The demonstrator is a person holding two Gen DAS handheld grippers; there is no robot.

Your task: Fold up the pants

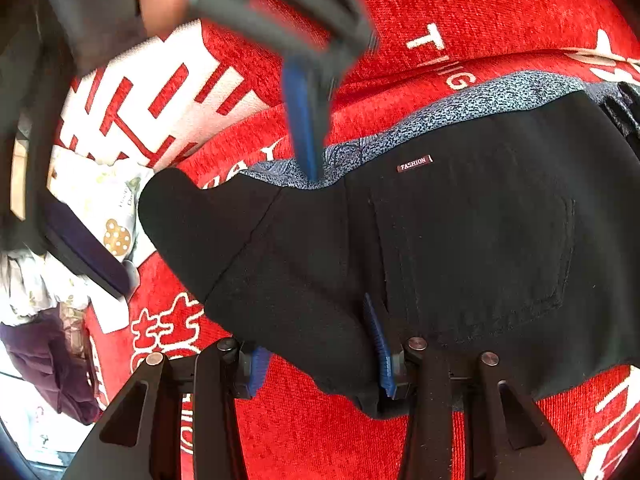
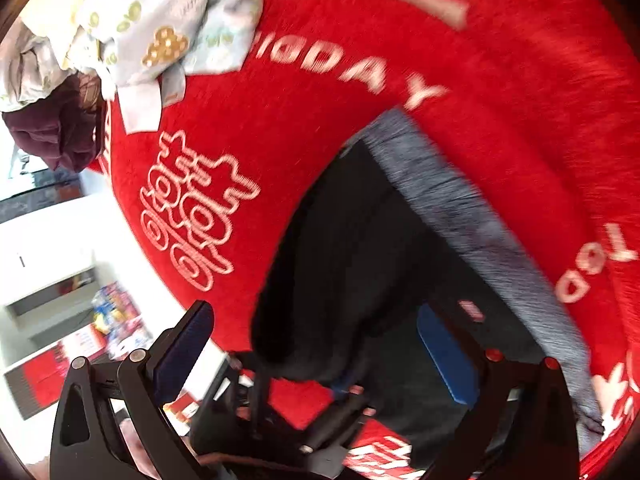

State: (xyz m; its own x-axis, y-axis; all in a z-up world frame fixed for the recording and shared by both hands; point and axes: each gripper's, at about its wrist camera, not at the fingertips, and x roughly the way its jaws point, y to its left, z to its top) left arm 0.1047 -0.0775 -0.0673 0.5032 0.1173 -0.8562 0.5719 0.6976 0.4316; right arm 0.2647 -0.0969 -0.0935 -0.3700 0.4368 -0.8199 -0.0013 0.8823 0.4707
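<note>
1. The black pants (image 1: 460, 248) lie on a red cover (image 1: 500, 12) with white lettering; in the left wrist view they fill the centre and right of the frame.
2. The waistband's grey patterned lining (image 1: 480, 98) shows along the upper edge of the pants, with a small "FASHION" label (image 1: 415, 163) just below it.
3. The left claw (image 1: 320, 364), at the bottom centre of that view, is clamped on a fold of the black fabric; its blue pads (image 1: 382, 352) press on either side of the cloth.
4. The right claw (image 1: 310, 132), blurred, enters from the upper centre of the left wrist view; its blue tip meets the lining at the waistband edge.
5. In the right wrist view the right claw (image 2: 324, 344) stands apart, with one pad (image 2: 446, 354) over the pants (image 2: 352, 240) and the other finger (image 2: 184, 344) at lower left, off the fabric.
6. A pile of pale printed cloth (image 2: 152, 20) and a dark purple garment (image 2: 52, 132) lie in the upper left of the right wrist view, well apart from the pants.
</note>
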